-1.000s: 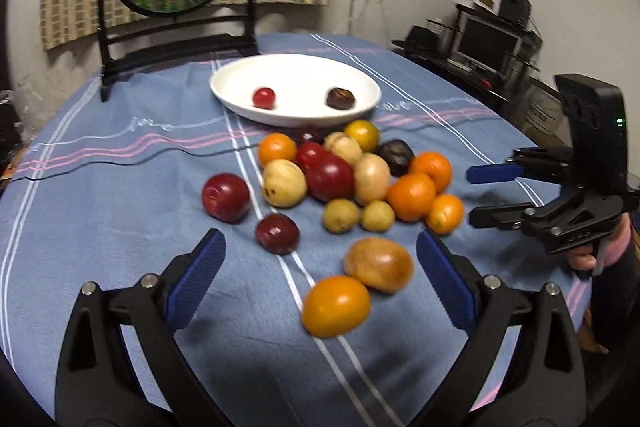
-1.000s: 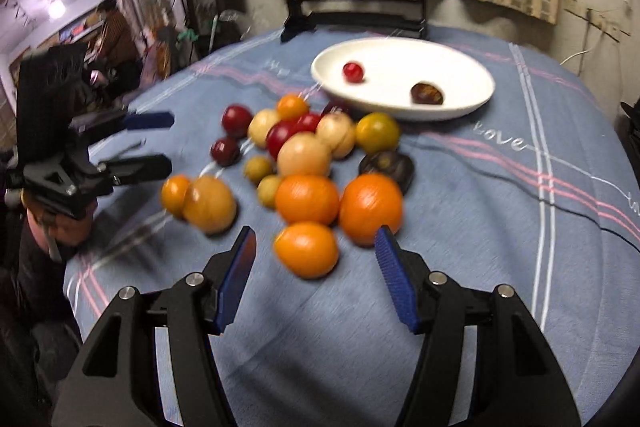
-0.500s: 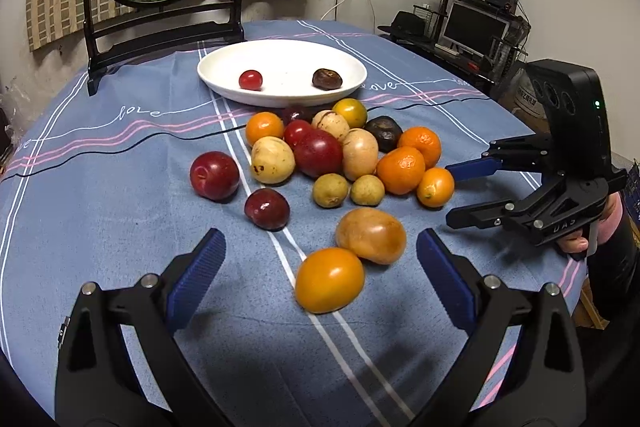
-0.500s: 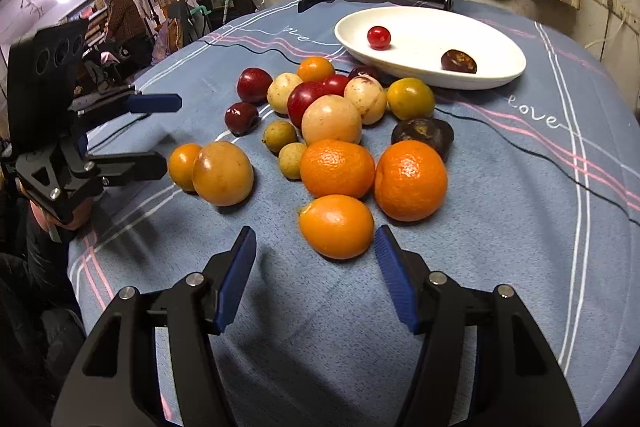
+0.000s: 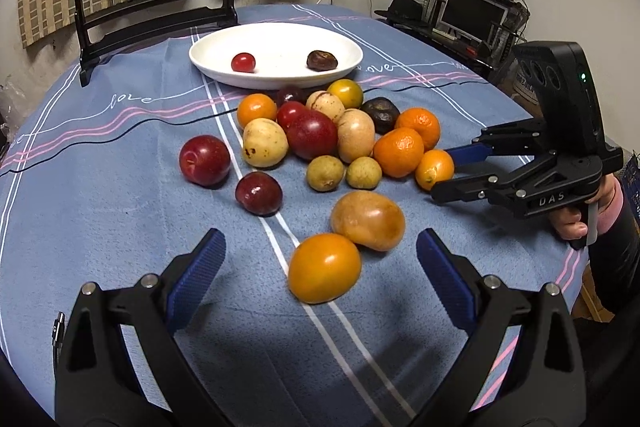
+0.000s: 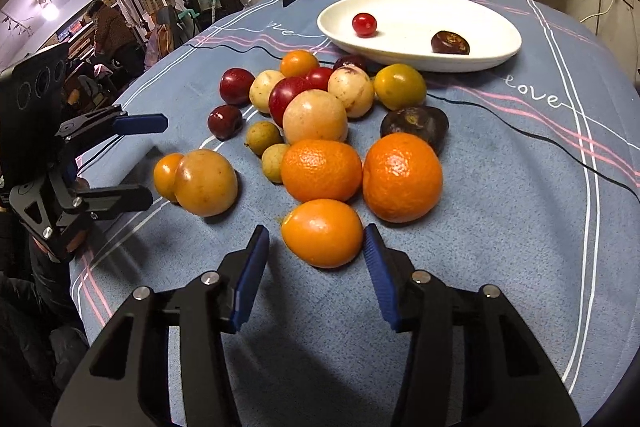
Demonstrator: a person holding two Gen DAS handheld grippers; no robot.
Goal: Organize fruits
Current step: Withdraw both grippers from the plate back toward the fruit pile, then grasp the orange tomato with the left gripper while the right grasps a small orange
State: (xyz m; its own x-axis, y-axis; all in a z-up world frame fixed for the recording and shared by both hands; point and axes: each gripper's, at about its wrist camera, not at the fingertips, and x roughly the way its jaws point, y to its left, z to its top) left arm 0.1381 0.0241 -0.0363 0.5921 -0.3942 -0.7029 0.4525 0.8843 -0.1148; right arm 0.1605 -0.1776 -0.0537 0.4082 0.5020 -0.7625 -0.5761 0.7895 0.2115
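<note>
- Right claw [image 6: 316,259] spread, jaws just narrowing around small orange [image 6: 322,231]; contact seemingly not yet made.
- Risk: off-centre squeeze rolls it into neighbouring oranges [image 6: 362,174].
- Left claw [image 5: 320,267] spread, empty.

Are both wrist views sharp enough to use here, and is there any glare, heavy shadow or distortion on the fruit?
Left wrist view: sharp, strong fisheye bending at the edges, small highlights on the near orange fruit, a dark shadow under the left gripper. Right wrist view: also sharp, the small orange fruit crisp before the right gripper, dark vignette in the corners, background room dim.
</note>
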